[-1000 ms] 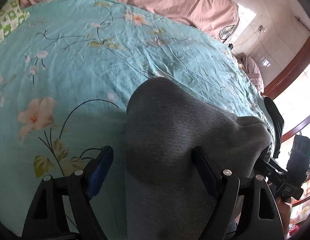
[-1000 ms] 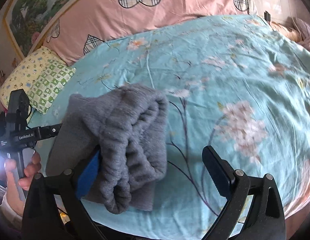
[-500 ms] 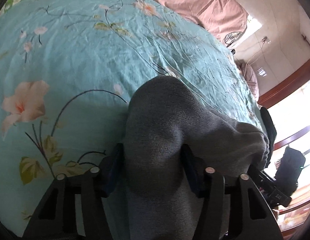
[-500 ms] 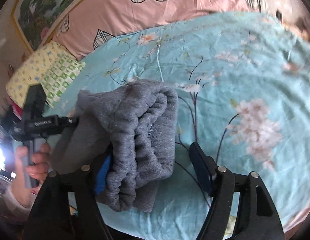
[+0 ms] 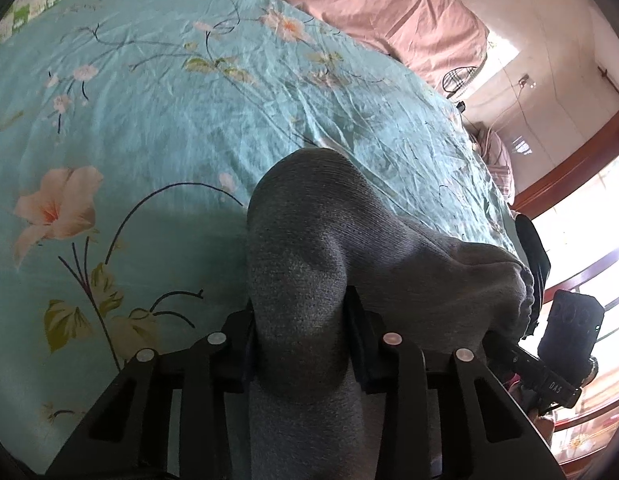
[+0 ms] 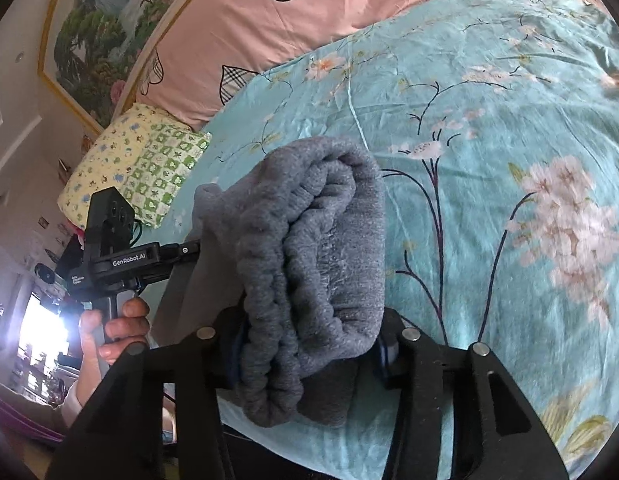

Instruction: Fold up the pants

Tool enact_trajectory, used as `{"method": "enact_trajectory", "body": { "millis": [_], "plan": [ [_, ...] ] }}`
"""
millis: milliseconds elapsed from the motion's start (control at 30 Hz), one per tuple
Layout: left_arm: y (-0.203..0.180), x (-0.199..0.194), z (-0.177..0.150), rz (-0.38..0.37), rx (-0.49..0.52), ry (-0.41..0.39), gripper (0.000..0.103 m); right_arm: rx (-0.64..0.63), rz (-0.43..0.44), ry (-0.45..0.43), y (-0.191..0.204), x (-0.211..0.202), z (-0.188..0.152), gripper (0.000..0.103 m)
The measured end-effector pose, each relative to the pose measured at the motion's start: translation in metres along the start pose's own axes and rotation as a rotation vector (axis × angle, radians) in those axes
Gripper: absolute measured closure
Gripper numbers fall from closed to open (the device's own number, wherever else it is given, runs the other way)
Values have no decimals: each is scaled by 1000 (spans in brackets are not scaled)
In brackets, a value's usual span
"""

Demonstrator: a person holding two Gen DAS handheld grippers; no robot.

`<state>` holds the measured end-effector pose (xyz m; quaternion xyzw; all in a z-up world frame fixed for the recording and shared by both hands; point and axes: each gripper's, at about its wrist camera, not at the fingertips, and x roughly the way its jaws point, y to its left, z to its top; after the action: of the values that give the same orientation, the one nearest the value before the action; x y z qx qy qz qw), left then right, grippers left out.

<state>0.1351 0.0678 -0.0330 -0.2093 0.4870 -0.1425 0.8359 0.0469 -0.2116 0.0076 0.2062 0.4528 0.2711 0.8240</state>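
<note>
The grey pants lie folded into a thick bundle near the front edge of the bed. My left gripper is shut on one end of the bundle, the cloth bulging up between its jaws. My right gripper is shut on the other end, where the gathered elastic waistband and stacked layers show. The pants also show in the right wrist view. The left gripper body with the hand holding it appears at the left of the right wrist view, and the right gripper body appears at the right of the left wrist view.
The bed has a teal floral sheet, also in the right wrist view. A pink quilt with plaid hearts lies along the headboard side, and a yellow-green pillow sits at the corner. A wooden-framed window is beyond the bed.
Both grippers have closed from wide open onto the ends of the folded pants. The bundle now bulges between each pair of jaws.
</note>
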Motion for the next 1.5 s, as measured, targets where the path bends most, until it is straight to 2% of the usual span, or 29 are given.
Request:
{"method": "enact_trajectory", "body": {
  "millis": [400, 700, 967, 1300, 1433, 1500],
  "plan": [
    [0, -49, 7, 43, -7, -102, 69, -42, 40, 5, 23, 3, 19, 59],
    [30, -78, 33, 73, -74, -194, 69, -130, 107, 20, 46, 41, 67, 59],
    [57, -68, 78, 111, -133, -232, 70, -161, 124, 57, 47, 96, 122, 59],
    [90, -36, 134, 141, -184, -238, 70, -150, 125, 90, 34, 155, 170, 59],
    [101, -26, 145, 157, -194, -238, 70, -172, 108, 105, 33, 177, 186, 59],
    [106, -20, 147, 159, -195, -228, 67, -206, 64, 111, 34, 185, 189, 56]
  ]
}}
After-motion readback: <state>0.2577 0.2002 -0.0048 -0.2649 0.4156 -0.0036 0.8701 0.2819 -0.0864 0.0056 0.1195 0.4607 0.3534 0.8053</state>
